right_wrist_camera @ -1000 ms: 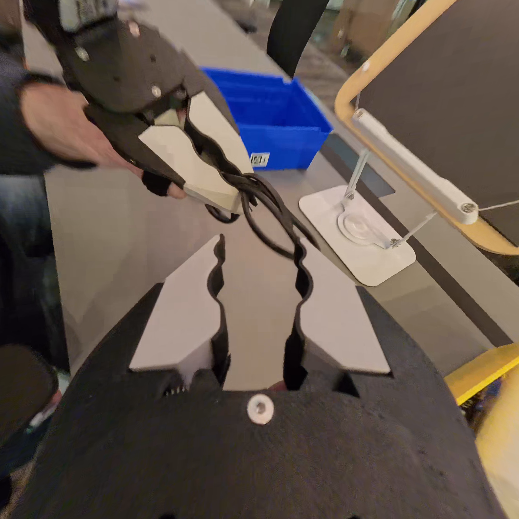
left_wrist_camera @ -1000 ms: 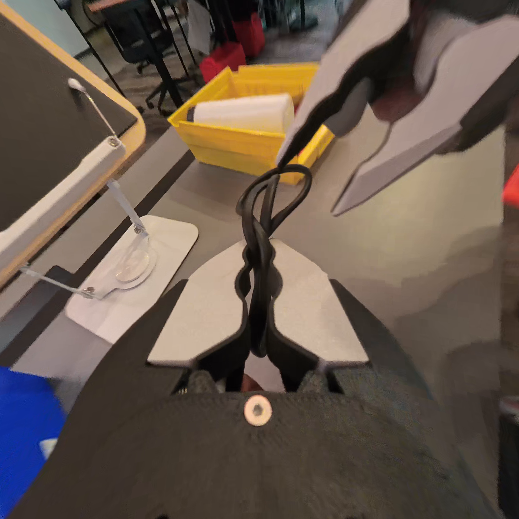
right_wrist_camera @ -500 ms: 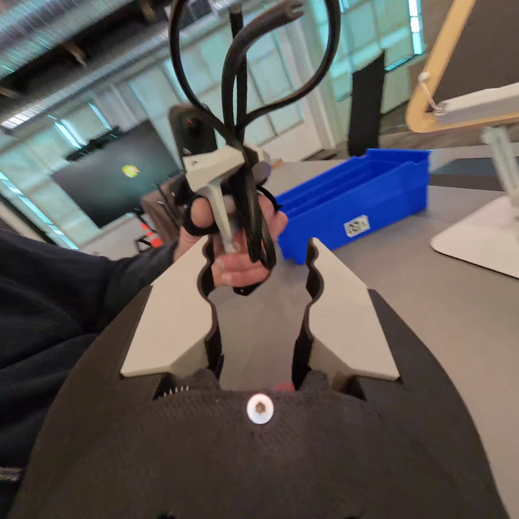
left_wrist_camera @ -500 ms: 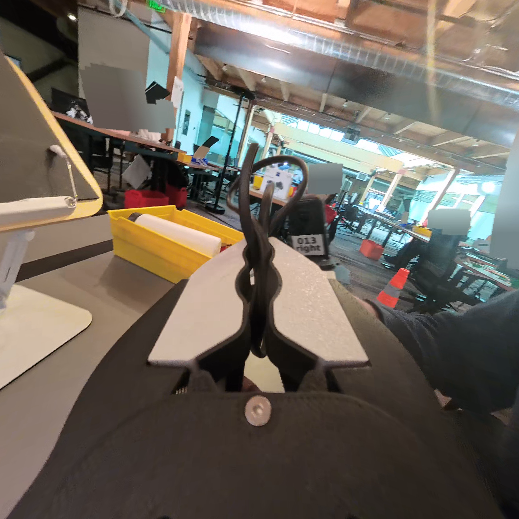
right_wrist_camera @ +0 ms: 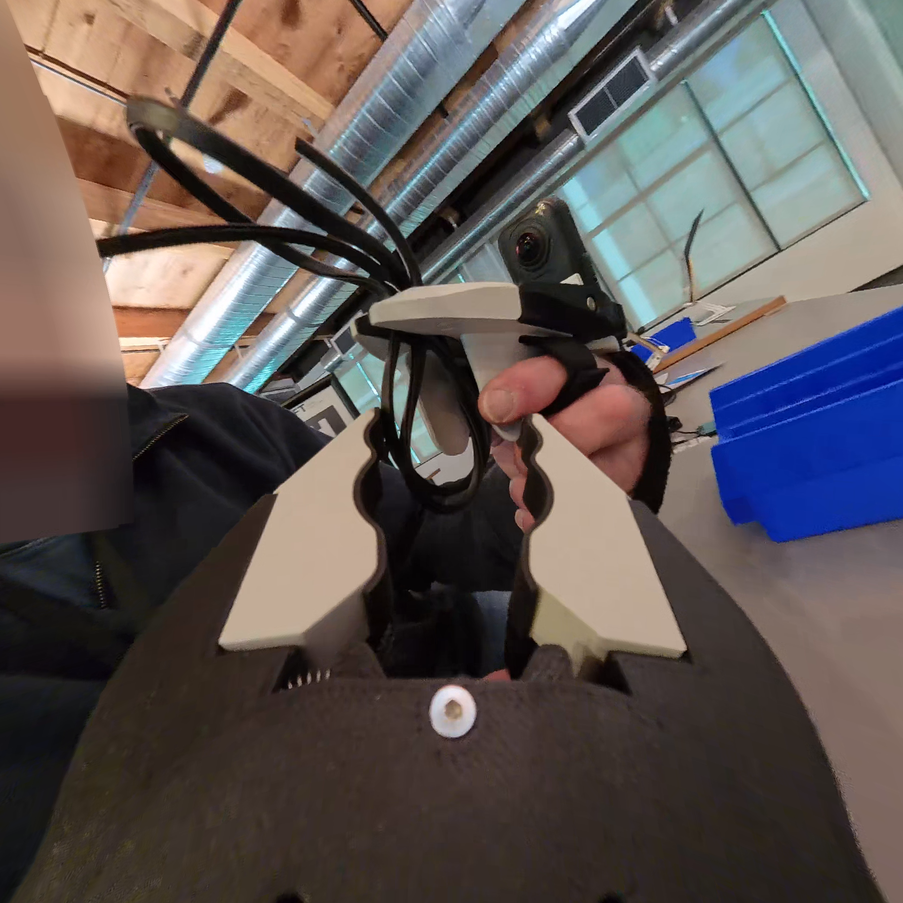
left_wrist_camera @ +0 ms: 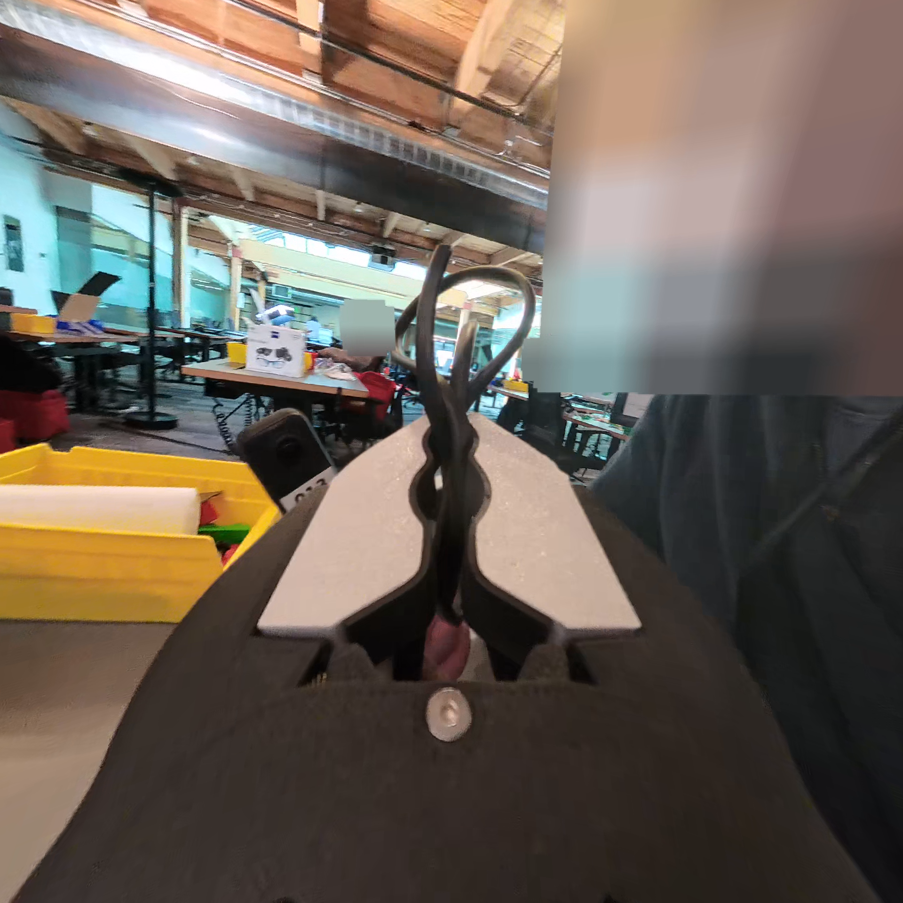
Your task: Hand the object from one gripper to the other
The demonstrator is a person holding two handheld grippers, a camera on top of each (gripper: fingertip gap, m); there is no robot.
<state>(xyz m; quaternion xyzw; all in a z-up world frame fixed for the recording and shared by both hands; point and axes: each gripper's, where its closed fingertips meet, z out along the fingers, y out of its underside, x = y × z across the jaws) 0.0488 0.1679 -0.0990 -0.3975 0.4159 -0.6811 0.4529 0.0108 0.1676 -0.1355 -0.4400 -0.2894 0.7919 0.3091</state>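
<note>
cable bundle between left gripper jaws, yellow bin to its left, roll inside bin

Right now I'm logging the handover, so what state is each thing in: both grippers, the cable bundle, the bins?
left gripper: shut on the cable bundle, held up off the table.
right gripper: open, nothing between its fingers, aimed at the hanging loops.
cable bundle: black, looped, clamped mid-length; loops hang below and strands splay above.
yellow bin: open-topped, holds a white roll and small coloured pieces.
blue bin: on the table; contents not visible.
</note>
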